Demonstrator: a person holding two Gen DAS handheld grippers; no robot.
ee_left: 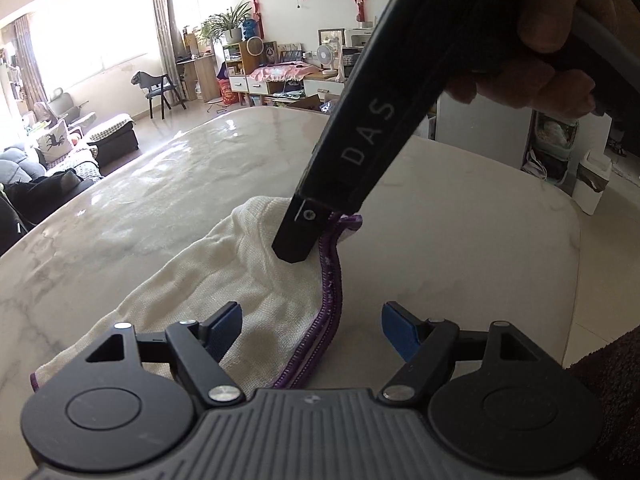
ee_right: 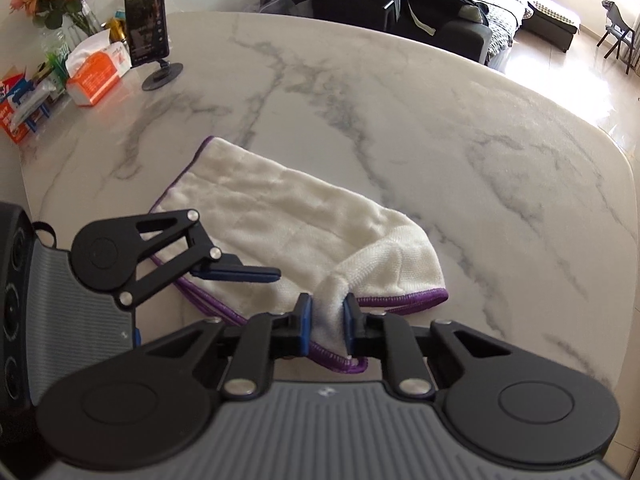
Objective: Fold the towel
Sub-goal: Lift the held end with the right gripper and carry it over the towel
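A white towel (ee_left: 276, 280) with a purple hem lies on the marble table (ee_left: 460, 220). In the right wrist view, my right gripper (ee_right: 326, 308) is shut on a bunched corner of the towel (ee_right: 280, 216), lifting it a little off the table (ee_right: 400, 100). The left wrist view shows that same gripper (ee_left: 316, 232) reaching in from above, held by a hand (ee_left: 560, 20). My left gripper (ee_left: 312, 316) stands open over the towel's near purple hem, one pad above the cloth and the other above bare marble, with nothing gripped. One of its fingers (ee_right: 240, 273) shows from the side.
At the table's far left stand a phone on a round stand (ee_right: 146, 16), a tissue box (ee_right: 98, 70), a vase of flowers (ee_right: 56, 0) and small cartons (ee_right: 16, 112). The table's rounded edge (ee_left: 576, 240) is to the right. A sofa (ee_right: 500, 8) lies beyond.
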